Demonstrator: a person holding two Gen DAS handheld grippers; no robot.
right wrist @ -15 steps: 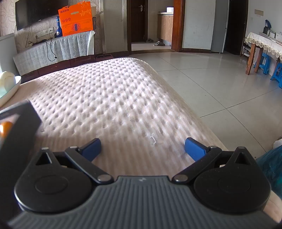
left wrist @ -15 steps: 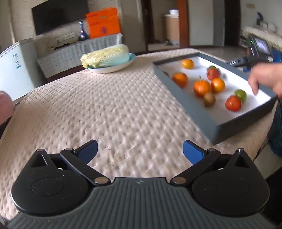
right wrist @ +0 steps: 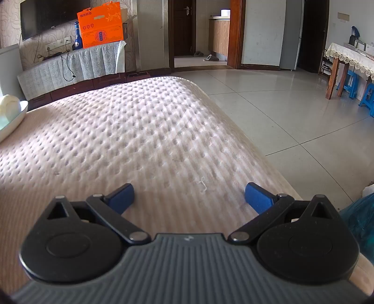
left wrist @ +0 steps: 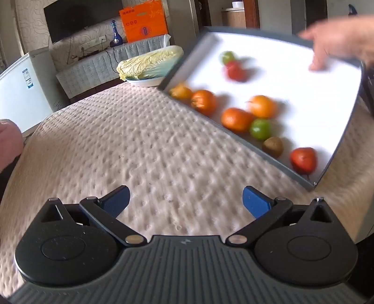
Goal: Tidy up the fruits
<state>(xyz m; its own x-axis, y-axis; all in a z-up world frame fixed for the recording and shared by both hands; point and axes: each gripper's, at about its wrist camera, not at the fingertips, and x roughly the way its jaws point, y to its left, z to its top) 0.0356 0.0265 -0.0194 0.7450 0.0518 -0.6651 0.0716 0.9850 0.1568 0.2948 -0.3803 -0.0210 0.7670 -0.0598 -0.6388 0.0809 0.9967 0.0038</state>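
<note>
Jaws wide on both grippers; tilted fruit tray (left wrist: 177,70) only in left view.

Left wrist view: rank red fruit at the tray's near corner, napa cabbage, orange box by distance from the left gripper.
From left gripper:
1. Red fruit, tray's near corner, right.
2. Napa cabbage, on a plate at the table's far edge.
3. Orange box, on the back shelf.

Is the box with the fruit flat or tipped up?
Tipped up: a hand lifts the box's far side; blurred fruit gathers along its low edge.
</note>
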